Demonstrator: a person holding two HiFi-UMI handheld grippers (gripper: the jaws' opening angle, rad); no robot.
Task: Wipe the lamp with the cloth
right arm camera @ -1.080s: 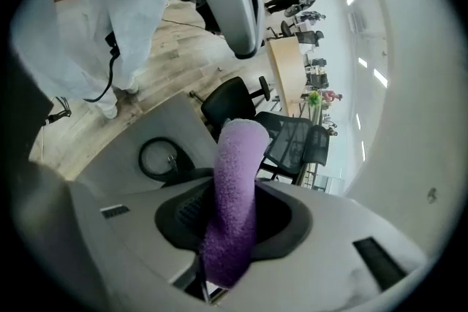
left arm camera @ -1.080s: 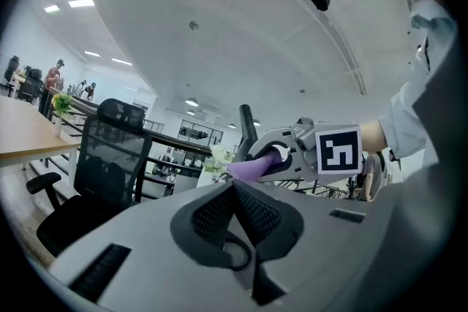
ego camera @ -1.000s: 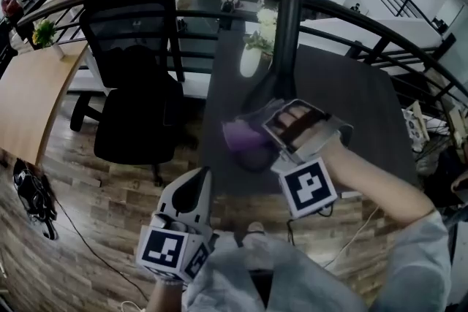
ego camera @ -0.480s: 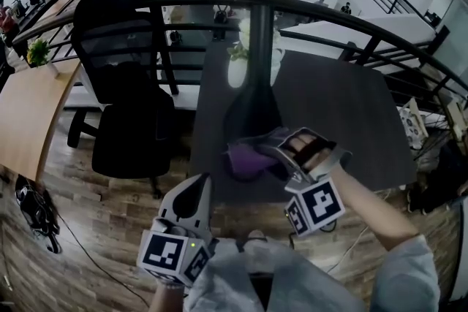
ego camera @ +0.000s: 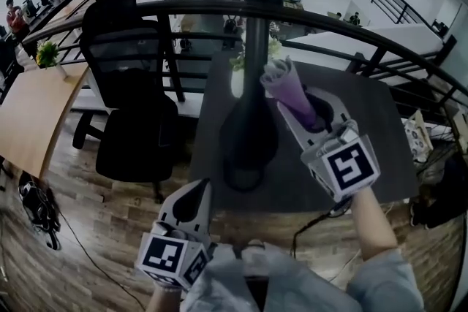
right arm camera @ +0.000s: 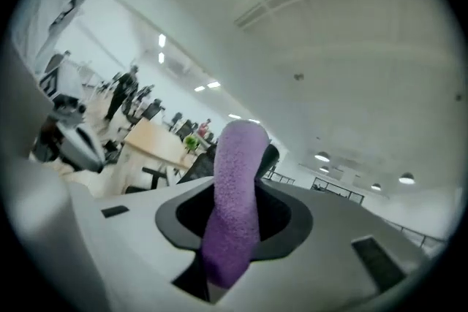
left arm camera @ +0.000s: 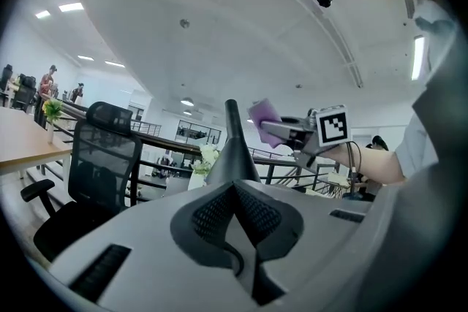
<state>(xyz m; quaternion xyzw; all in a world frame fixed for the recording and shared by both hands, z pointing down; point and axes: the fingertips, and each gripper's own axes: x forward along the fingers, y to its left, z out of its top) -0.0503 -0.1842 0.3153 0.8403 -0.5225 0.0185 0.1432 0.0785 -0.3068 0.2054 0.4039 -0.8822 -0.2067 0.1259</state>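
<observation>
While the left gripper [ego camera: 191,195] hangs low, jaws pressed together and empty, the right gripper [ego camera: 296,106] pinches the purple cloth [ego camera: 285,88] up near the lamp [ego camera: 250,124] stem, likely ready to wipe it.

Colours, going round the head view: cloth [ego camera: 280,80] at centre top is a fuzzy purple. The lamp [ego camera: 251,124] is plain black, and the tabletop [ego camera: 365,128] is dark charcoal. Right claw [ego camera: 292,102] and left claw [ego camera: 196,193] are both pale grey with darker grey insets, and their marker cubes [ego camera: 349,166] have black-and-white square patterns. Office chair [ego camera: 135,113] at left is black, partly mesh. Floor [ego camera: 88,208] at lower left is brown wood planks. The desk [ego camera: 25,106] on the far left edge is light tan wood.
</observation>
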